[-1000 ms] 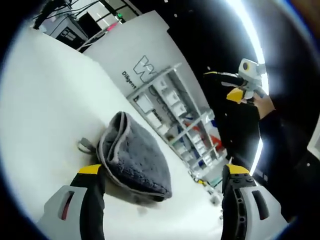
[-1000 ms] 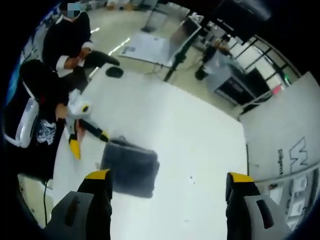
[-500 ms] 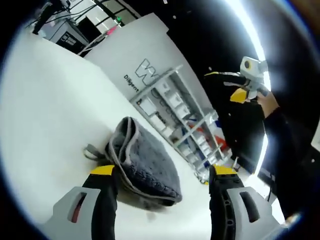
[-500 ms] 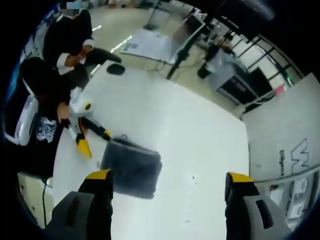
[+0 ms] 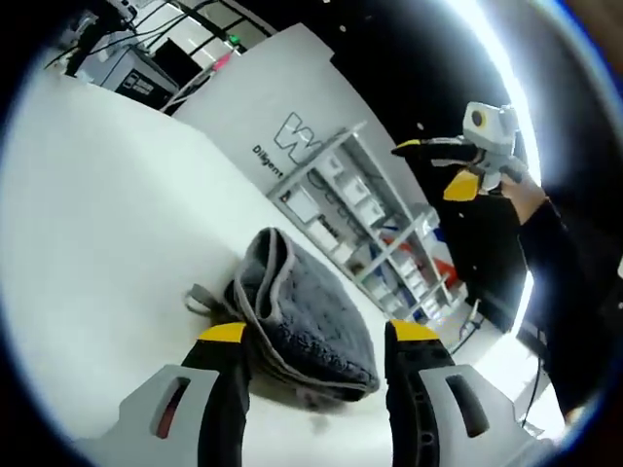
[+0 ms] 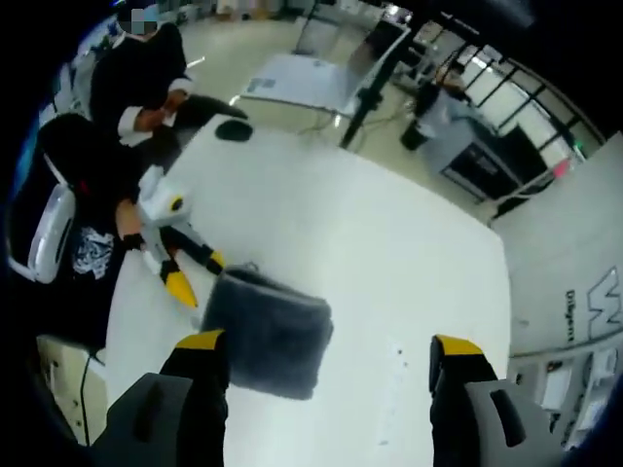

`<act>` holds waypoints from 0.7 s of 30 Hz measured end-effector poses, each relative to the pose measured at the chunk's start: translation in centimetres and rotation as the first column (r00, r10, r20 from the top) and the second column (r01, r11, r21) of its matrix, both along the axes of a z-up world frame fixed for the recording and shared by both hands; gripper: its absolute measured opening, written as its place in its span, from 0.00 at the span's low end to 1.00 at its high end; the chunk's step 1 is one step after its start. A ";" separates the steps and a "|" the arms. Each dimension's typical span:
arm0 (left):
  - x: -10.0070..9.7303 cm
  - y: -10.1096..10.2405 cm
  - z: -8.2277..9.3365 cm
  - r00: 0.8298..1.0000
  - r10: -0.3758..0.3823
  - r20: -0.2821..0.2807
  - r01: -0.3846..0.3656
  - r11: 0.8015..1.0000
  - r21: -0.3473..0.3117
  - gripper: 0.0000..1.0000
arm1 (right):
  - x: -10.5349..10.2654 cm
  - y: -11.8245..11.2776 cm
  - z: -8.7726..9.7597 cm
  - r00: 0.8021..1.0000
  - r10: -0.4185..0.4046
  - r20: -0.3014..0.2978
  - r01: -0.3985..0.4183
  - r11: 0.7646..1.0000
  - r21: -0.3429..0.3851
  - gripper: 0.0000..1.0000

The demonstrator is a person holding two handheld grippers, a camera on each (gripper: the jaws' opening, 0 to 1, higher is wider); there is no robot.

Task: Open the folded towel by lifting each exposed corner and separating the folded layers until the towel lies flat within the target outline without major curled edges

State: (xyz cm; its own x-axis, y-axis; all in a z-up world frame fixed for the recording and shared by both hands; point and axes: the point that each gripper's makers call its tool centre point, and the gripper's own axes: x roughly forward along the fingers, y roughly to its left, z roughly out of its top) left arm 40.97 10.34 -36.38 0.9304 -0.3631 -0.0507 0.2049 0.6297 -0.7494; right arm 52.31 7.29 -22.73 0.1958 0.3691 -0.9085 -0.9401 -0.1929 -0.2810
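A folded grey towel (image 5: 304, 313) with a paler hem and a small loop tag (image 5: 200, 295) lies on the white table (image 5: 97, 243). My left gripper (image 5: 317, 336) stands open low over the towel's near end, a yellow-tipped jaw on either side of it. In the right gripper view the same towel (image 6: 268, 331) is a dark rectangle, and the left gripper (image 6: 195, 274) reaches to its left corner. My right gripper (image 6: 329, 345) hangs open high above the table (image 6: 389, 243), holding nothing. It also appears raised in a hand, the right gripper (image 5: 458, 165).
A shelf rack with bins (image 5: 360, 224) and a white lettered board (image 5: 282, 126) stand beyond the table. A dark oval object (image 6: 234, 129) lies at the table's far corner. A person in black (image 6: 136, 78) sits past that edge.
The left gripper's jaws have narrowed around the towel's near end and its view has come closer. In the right gripper view the left gripper has slid toward the towel's corner.
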 end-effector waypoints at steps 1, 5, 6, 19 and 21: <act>0.1 0.2 -0.1 1.000 0.003 -0.008 -0.003 1.000 -0.004 0.51 | 0.3 0.2 -0.7 1.000 -0.002 -0.007 0.002 1.000 0.003 0.81; 0.3 0.7 -0.2 0.999 0.032 -0.010 -0.031 0.999 0.018 0.51 | 1.2 0.9 -2.3 0.999 -0.018 -0.042 0.019 1.000 0.008 0.78; 0.4 0.9 0.0 0.999 0.048 -0.002 -0.048 0.998 0.029 0.52 | 1.5 0.9 -2.6 0.999 -0.021 -0.041 0.021 1.000 0.003 0.78; 1.1 1.1 -0.6 0.999 0.041 -0.029 -0.039 0.998 0.053 0.45 | 2.3 1.1 -5.0 0.998 -0.035 -0.056 0.033 0.999 -0.037 0.77; 1.1 1.1 -0.7 0.999 0.040 -0.037 -0.038 0.998 0.049 0.45 | 2.7 0.9 -5.8 0.997 -0.050 -0.051 0.047 0.998 -0.052 0.80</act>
State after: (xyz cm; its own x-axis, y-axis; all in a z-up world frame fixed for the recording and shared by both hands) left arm 42.12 11.43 -37.07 0.9409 -0.3226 -0.1029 0.1512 0.6723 -0.7247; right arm 55.05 8.23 -28.49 0.1644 0.3137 -0.9352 -0.9618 -0.1592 -0.2225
